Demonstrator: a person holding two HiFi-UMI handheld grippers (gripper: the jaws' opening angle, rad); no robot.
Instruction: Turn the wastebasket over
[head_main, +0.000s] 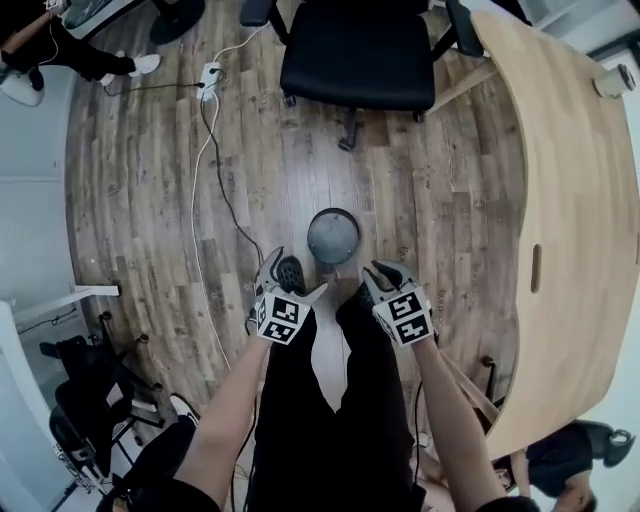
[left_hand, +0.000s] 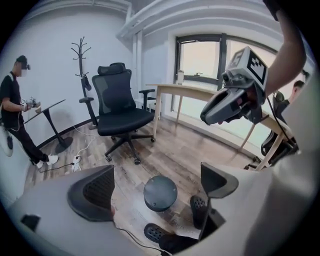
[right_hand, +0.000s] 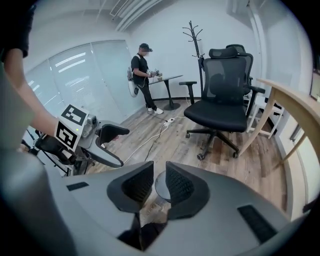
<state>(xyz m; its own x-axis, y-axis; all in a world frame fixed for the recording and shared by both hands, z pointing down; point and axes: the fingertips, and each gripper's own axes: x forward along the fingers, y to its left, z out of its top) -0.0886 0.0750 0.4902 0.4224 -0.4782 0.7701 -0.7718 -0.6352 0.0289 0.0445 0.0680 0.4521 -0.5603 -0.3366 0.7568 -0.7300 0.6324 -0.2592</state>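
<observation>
**Just one basket, standing on end below two raised grippers**

One basket (head_main: 333, 235) sits on the wood floor (head_main: 150, 200), between the chair (head_main: 355, 50) and the wearer's two shoes (left_hand: 200, 207). Its long axis is vertical, and a closed, flat, round face points straight up at the head camera. No view shows its mouth.

Two grippers hang above it, touching nothing. The left gripper (head_main: 293, 278) has its jaws wide apart, and only the floor and the basket far below show between them. The right gripper (head_main: 383, 275) has its jaws drawn close, leaving a narrow slit with nothing in it; a sliver of the basket shows through the gap.

Around them are one black office chair, one curved wooden counter (head_main: 570, 200) to the right, one coat stand (left_hand: 82, 65) by the wall, and one white cable (head_main: 200, 170) across the boards. Two other people are in the room: one person (left_hand: 15, 105) at a small stand, and another (left_hand: 298, 90) beyond the counter.
</observation>
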